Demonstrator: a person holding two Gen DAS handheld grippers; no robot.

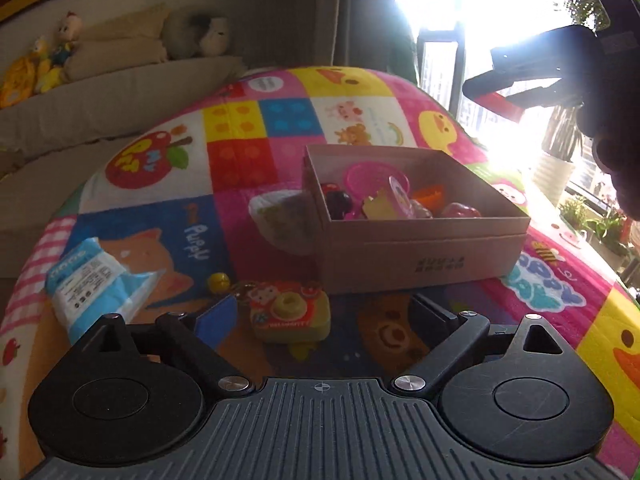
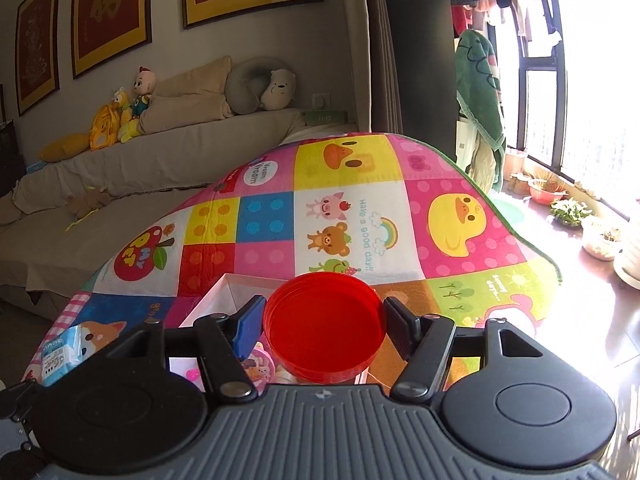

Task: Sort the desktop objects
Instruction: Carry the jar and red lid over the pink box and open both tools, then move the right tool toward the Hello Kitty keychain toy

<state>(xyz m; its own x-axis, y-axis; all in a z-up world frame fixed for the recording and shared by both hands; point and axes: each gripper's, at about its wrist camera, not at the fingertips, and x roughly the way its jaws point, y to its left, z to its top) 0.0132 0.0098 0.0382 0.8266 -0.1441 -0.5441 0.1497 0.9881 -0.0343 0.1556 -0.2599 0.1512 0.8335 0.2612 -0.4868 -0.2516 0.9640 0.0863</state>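
Cardboard box (image 1: pixel 420 236), one, open-topped, stood at centre of the left wrist view on a patchwork play mat (image 1: pixel 240 160); its near wall carried a small dark printed mark, too blurred to read. Inside lay a jumble of toy pieces: a pink round dish (image 1: pixel 370 174), an orange piece (image 1: pixel 430 196), a dark red-black piece (image 1: pixel 338 200) and others not clearly countable.

Mat edges: far edge curved along the top of the pattern toward a grey sofa; right edge ran down beside a sunlit window sill with potted plants. Open mat lay behind and left of the box, and at lower right.

Loose items on the mat, left wrist view:
- toy camera (image 1: pixel 290 314), one, yellow and red, at lower centre between the wide-spread fingers, touching neither.
- tissue pack (image 1: pixel 86 280), one, blue and white, at lower left; print unreadable.
- small yellow ball (image 1: pixel 219 282), one, just left of the camera.
- clear bag (image 1: pixel 280 216), one, against the box's left wall.

Left gripper (image 1: pixel 320 316): released, jaws wide, nothing grasped.

Right gripper (image 2: pixel 322 322): clenched on a red round lid (image 2: pixel 324 328), one, a pad on each side of its rim, held above the box's pale corner at lower left of the right wrist view. The same gripper showed dark at upper right of the left wrist view.

Legible writing on the mat: "Have a good day!" (image 2: pixel 366 236), "Puppy", "Sunny day...".

Framed wall hangings, right wrist view: three.
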